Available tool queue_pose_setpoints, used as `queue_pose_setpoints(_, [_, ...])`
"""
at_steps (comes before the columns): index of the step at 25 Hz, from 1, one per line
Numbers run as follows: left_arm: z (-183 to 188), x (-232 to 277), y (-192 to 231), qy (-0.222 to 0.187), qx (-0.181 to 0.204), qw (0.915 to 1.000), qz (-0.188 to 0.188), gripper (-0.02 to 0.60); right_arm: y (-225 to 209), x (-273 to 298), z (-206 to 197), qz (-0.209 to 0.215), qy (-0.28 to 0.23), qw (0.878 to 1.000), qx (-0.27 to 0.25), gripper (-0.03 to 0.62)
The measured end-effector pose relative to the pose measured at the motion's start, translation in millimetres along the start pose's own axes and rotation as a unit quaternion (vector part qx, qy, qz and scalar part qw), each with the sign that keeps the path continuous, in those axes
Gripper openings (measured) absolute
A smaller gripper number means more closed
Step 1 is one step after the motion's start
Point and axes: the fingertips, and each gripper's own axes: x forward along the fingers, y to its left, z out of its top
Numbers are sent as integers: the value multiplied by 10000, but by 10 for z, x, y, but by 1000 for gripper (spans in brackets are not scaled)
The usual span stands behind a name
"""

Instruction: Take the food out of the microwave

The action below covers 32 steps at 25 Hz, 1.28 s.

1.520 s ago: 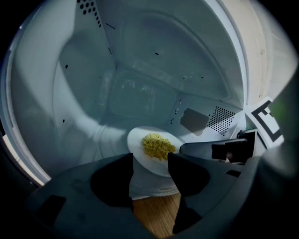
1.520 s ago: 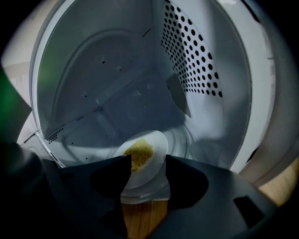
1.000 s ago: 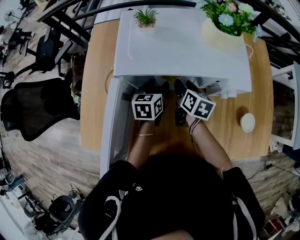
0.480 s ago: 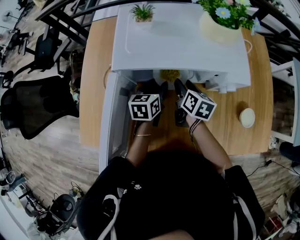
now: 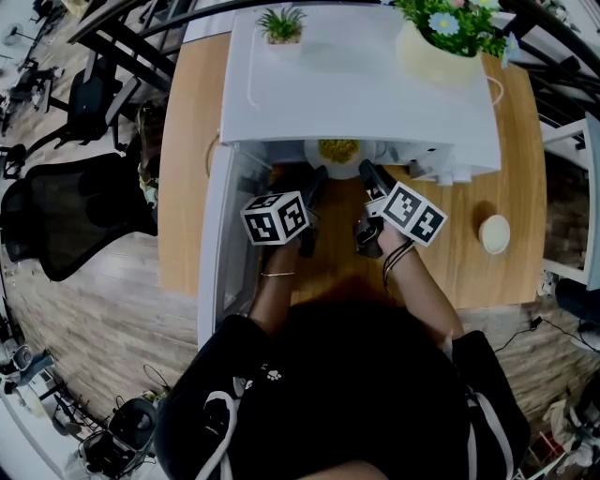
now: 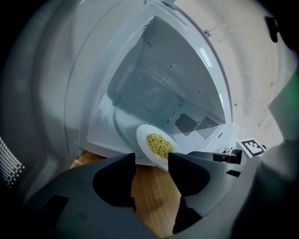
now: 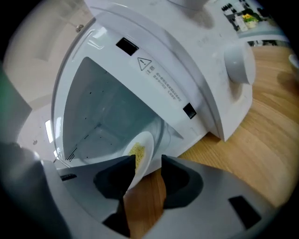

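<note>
head view: the plate [image 5: 313,153] of food [image 5: 338,149] hangs at the microwave [image 5: 356,84] mouth, left gripper [image 5: 314,178] and right gripper [image 5: 368,173] flanking it equally near.
left gripper view: jaws pinch its rim, plate ahead-right.
right gripper view: jaws clamp the opposite rim, plate ahead-left.

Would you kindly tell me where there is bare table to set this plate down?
Bare table lies directly before the microwave, under the held plate, and rightward to the small white container. The open door crowds the left; plants occupy the microwave's top.

Black top [image 5: 347,375], white-striped sleeves [image 5: 228,424]
</note>
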Motion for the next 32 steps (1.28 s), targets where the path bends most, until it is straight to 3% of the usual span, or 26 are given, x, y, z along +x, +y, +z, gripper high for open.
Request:
queue_pose_setpoints(6, [-86,84,-42,-7,-581,9979,-276,213,24,80,-132,421,96,9957,817,144])
queue_pose_setpoints(9, [-126,129,-82,80,-546,9979,-339,209,25,133,-192,498,214,9939,958,129])
queue_pose_setpoints(15, [-153,175,-112,16,-941,9943,-496,117,64,173,-218,652,221,9902,1213,54])
queue_pose_setpoints(26, [-157,32,-293,-89,-977,9928,-693,106,86,-44,-222,736,117,9853,1538,51])
queue_pose_setpoints(32, [-162,-162,-486,-159,-799,9937,-765,106,152,-281,-230,887,6,9820,1668,48])
